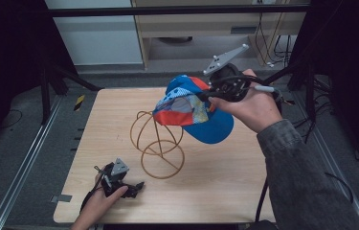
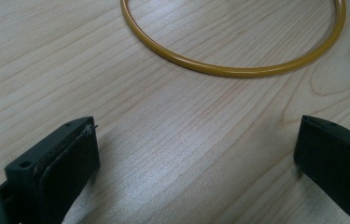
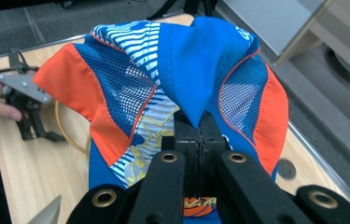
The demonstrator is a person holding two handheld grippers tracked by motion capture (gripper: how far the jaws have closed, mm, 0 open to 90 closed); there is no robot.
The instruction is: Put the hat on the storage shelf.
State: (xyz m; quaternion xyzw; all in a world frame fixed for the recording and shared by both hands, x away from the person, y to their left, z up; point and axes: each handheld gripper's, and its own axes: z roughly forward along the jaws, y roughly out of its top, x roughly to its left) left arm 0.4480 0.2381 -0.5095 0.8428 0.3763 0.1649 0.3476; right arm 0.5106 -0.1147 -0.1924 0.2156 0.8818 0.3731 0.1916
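Cap, blue with orange panels, mesh and striped print, hangs in the air above the table, over the upper part of the wire stand. Brim points down toward the near right. Crown sits just beside the top loops of the stand; cannot tell if it touches them.

Right gripper holds the cap from the right side, raised well above the table top. In the right gripper view the jaws are clenched together on a fold of blue fabric at the cap crown, with the cloth bunched up around the pinch. The person's right hand wraps the gripper body, sleeve coming in from the lower right.

Wire stand is yellow-brown, round base ring flat on the table, curved loops rising from it. Stands near the table centre.

Left gripper rests low at the near left edge of the table, well apart from the cap, near the stand's base. Its jaws are spread wide with nothing between them, bare wood in the gap; the base ring lies just ahead of them in the left gripper view. Left hand holds it from below.
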